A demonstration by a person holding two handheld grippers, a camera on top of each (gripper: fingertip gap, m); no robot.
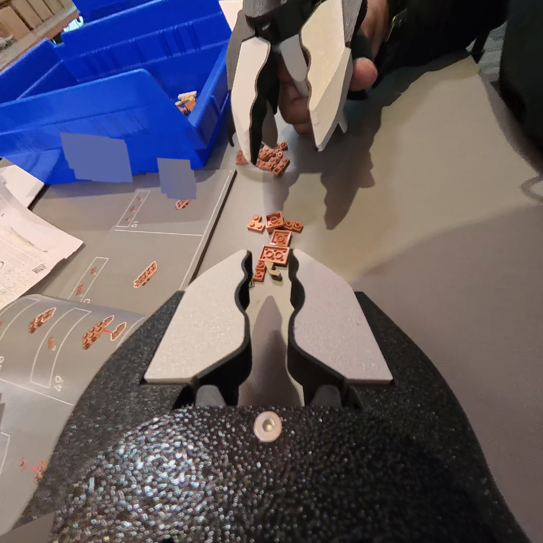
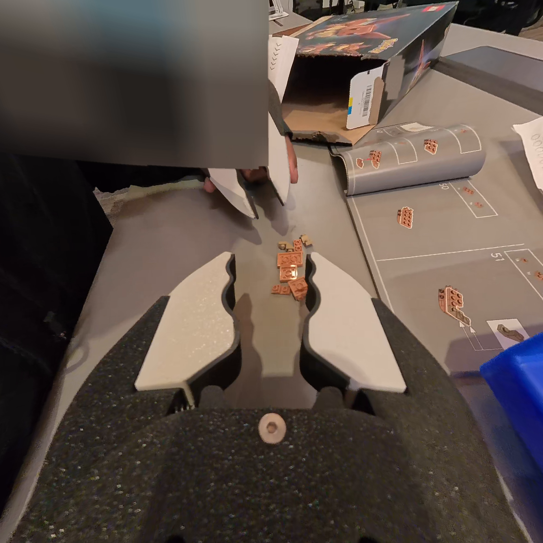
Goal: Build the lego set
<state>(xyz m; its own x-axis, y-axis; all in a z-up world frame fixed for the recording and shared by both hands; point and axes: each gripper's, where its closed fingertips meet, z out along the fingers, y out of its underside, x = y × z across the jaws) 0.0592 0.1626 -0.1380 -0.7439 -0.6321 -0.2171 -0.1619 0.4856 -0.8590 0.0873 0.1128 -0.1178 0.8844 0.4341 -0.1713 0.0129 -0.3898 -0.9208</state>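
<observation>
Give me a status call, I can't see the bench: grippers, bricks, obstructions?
Left gripper open, hovering over copper bricks on table. Right gripper open, above same bricks. Nothing held. Second brick pile beyond; blue bin, booklet alongside.

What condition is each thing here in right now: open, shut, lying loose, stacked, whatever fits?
Left gripper: fingers apart, holding nothing, over the loose plates.
Right gripper: fingers wide apart, holding nothing.
Brown plates: lying loose on the table, several upside down.
Second brown pile: heaped, beside the blue bin.
Blue bin: open, a few pieces inside.
Cardboard box: on its side, end torn open.
Instruction booklet: lying open, one page curled.
</observation>
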